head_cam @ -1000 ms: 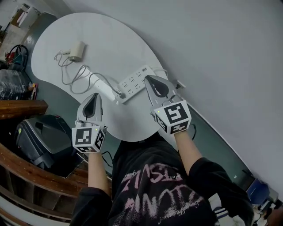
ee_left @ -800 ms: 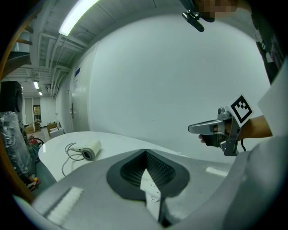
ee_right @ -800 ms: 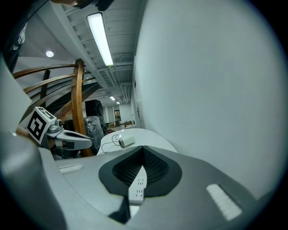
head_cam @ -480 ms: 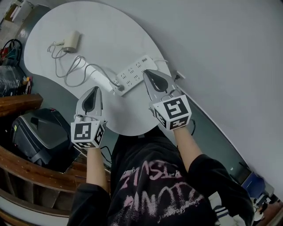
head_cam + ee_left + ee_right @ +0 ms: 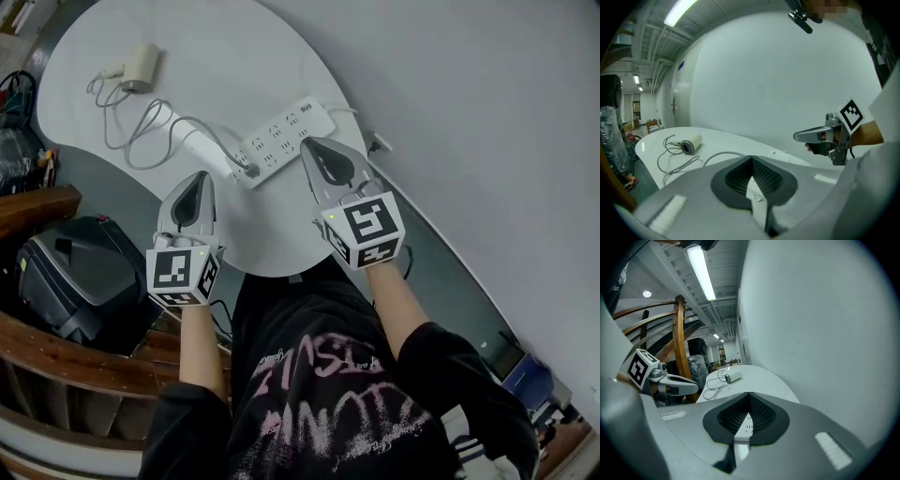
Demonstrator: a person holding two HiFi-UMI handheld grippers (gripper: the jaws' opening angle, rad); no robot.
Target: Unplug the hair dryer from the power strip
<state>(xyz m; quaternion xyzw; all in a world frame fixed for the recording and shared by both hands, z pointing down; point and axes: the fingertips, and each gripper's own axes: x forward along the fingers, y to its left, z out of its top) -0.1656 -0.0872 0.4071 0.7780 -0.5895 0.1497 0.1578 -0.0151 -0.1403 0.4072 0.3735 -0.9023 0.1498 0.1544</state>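
Jaws clenched empty, the left gripper (image 5: pixel 198 183) and right gripper (image 5: pixel 314 150) hang over the white rounded table's (image 5: pixel 253 56) near edge, seemingly poised to brace and pull. Beyond, the long white plastic power strip (image 5: pixel 286 136) holds the dark plug (image 5: pixel 250 172); the white barrel-shaped hair dryer (image 5: pixel 141 66) lies farther off.

No legible text or labels

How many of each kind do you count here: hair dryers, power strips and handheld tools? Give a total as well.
hair dryer: 1
power strip: 1
tools: 2, the left tool and the right tool
Total: 4
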